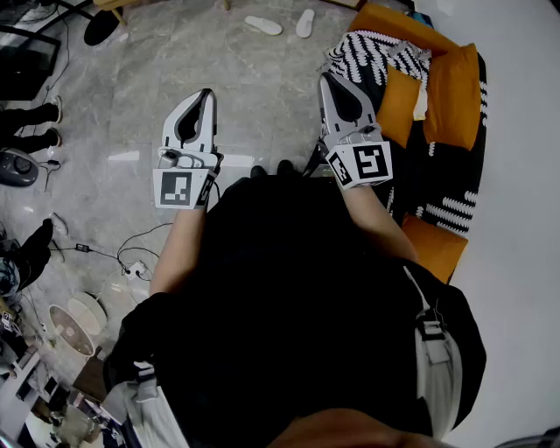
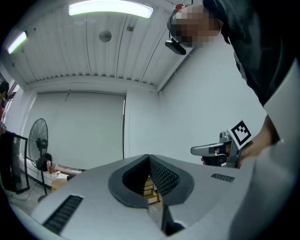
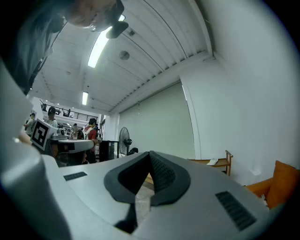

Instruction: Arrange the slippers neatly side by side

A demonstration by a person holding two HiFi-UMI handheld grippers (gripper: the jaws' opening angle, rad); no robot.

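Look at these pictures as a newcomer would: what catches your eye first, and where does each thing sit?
First come the two grey grippers held out in the middle of the head view, the left gripper and the right gripper, each with its fingers closed on nothing. Next, the bright orange cushions and the black-and-white throw at the right. At the top edge two white slippers lie on the floor, apart and at different angles.

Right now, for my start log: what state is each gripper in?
Left gripper: closed, holding nothing.
Right gripper: closed, holding nothing.
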